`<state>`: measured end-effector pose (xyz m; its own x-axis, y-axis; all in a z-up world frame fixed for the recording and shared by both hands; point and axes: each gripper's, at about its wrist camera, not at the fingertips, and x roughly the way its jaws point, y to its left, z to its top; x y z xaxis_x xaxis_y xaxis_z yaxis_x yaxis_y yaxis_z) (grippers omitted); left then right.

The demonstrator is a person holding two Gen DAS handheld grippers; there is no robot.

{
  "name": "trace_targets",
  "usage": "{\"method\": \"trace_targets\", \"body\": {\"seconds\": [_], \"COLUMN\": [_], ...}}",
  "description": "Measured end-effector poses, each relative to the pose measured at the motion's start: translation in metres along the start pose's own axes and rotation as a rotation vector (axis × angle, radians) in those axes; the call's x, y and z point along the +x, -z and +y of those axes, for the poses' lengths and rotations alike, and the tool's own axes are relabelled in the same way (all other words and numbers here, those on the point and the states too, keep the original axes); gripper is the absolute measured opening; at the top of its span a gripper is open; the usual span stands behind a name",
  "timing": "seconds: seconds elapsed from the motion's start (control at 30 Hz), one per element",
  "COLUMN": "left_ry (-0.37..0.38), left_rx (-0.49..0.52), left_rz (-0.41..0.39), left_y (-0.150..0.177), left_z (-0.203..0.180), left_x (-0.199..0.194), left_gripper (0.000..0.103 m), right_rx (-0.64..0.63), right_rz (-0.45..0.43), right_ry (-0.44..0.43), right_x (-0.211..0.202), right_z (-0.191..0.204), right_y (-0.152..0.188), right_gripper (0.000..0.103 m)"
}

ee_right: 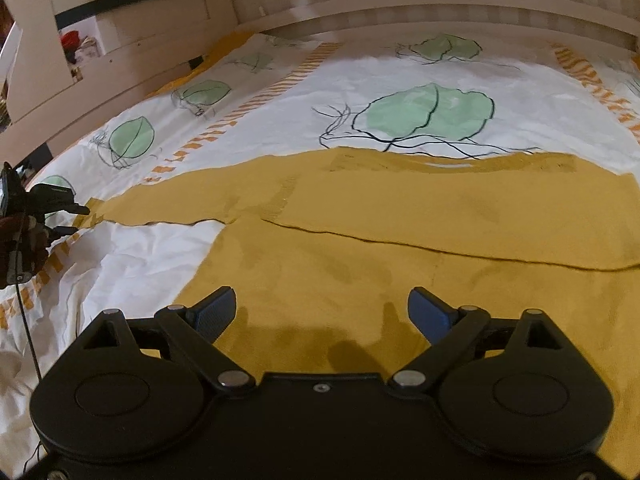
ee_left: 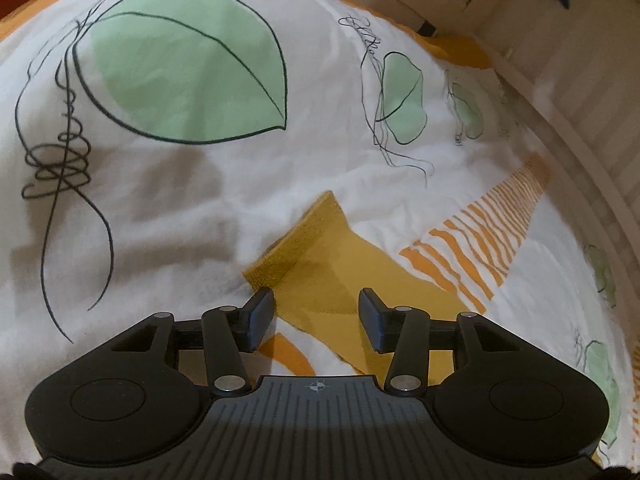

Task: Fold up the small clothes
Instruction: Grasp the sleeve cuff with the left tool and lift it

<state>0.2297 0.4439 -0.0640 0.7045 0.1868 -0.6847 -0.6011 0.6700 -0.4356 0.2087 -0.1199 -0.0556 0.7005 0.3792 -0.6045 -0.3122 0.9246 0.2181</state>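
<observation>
A mustard-yellow garment (ee_right: 400, 216) lies spread flat on the bed, with a fold edge running across it and a sleeve reaching left. In the left wrist view its sleeve end with a ribbed cuff (ee_left: 296, 236) lies just ahead of my left gripper (ee_left: 316, 312), which is open with the sleeve cloth between and under its fingers. My right gripper (ee_right: 322, 312) is open and empty, low over the garment's near part. The left gripper also shows in the right wrist view (ee_right: 60, 208) at the sleeve's tip.
The bed cover (ee_left: 180, 208) is white with green leaves, black scribble lines and orange stripes (ee_left: 480, 240). A pale wooden bed frame (ee_right: 400, 4) runs along the far side and right. Shelves with clutter (ee_right: 76, 48) stand at the far left.
</observation>
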Motion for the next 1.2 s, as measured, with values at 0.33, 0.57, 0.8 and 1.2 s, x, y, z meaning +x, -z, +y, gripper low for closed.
{"method": "trace_targets", "body": {"seconds": [0.33, 0.57, 0.8, 1.2], "left_ry": [0.061, 0.052, 0.039, 0.284], "left_rx": [-0.117, -0.113, -0.016, 0.252], "left_rz": [-0.017, -0.026, -0.033, -0.112], "left_y": [0.013, 0.009, -0.004, 0.010], "left_z": [0.010, 0.009, -0.011, -0.147], "left_x": [-0.015, 0.000, 0.019, -0.059], "left_gripper": [0.052, 0.053, 0.028, 0.005], "right_rx": [-0.015, -0.021, 0.011, 0.033], "right_rz": [0.028, 0.059, 0.060, 0.052], "right_ry": [0.001, -0.002, 0.012, 0.065], "right_x": [0.002, 0.009, 0.011, -0.010], "right_z": [0.004, 0.005, -0.002, -0.038], "right_y": [0.004, 0.008, 0.010, 0.022], "right_gripper": [0.094, 0.094, 0.094, 0.094]}}
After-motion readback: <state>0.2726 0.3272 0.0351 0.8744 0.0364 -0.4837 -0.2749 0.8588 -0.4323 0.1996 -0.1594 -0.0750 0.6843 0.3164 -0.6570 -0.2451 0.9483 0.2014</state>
